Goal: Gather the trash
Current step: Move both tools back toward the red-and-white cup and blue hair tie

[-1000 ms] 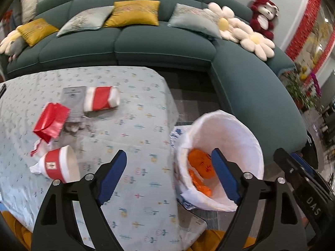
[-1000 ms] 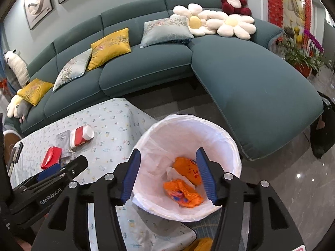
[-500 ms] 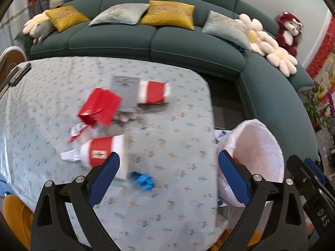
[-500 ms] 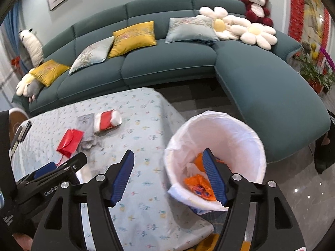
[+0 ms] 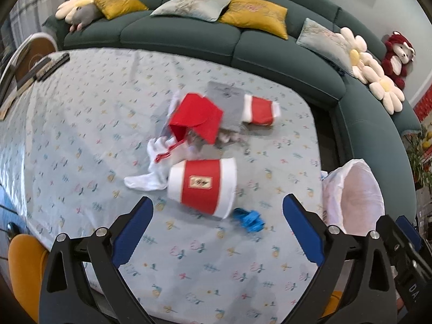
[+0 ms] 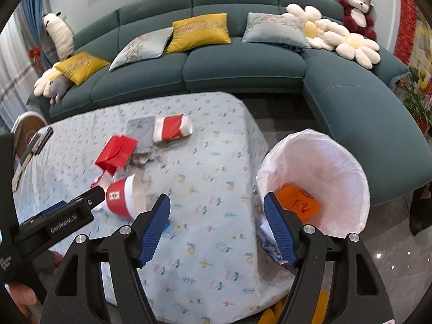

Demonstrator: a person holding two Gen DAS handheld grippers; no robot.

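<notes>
Beyond the left hand-held gripper (image 5: 217, 228), whose blue jaws stand wide with nothing between them and have just been opening, the litter lies on the counter (image 5: 81, 140) under its pale blue flower-print cloth. Straight ahead of the fingertips is a red-and-white paper cup tipped on its side (image 5: 202, 187), mouth toward the right finger. Just off that mouth, nearer the right finger, sits a small crumpled blue wrapper (image 5: 249, 220). Touching the cup's far-left side is a crumpled white tissue (image 5: 154, 172). Farther out lies a red folded paper bag with a string handle (image 5: 195, 120), overlapping a flat grey sachet (image 5: 226, 102), and beside that a second red-and-white cup, squashed flat (image 5: 260, 109). To the right, off the counter's edge, stands a white-lined waste bin (image 5: 356, 189).

The right hand-held gripper (image 6: 217, 213) also has its jaws apart and empty; they have just been opening too. It points at the counter's near right corner, with the bin (image 6: 337, 156) just beyond its right finger and orange crumpled wrappers (image 6: 298, 202) lying in the bin's bottom. The tipped cup (image 6: 124, 198) shows just past its left finger, with the left hand-held gripper's black body (image 6: 62, 220) reaching in beside it. A dark green curved sofa with yellow and grey cushions (image 6: 243, 67) runs behind everything.
</notes>
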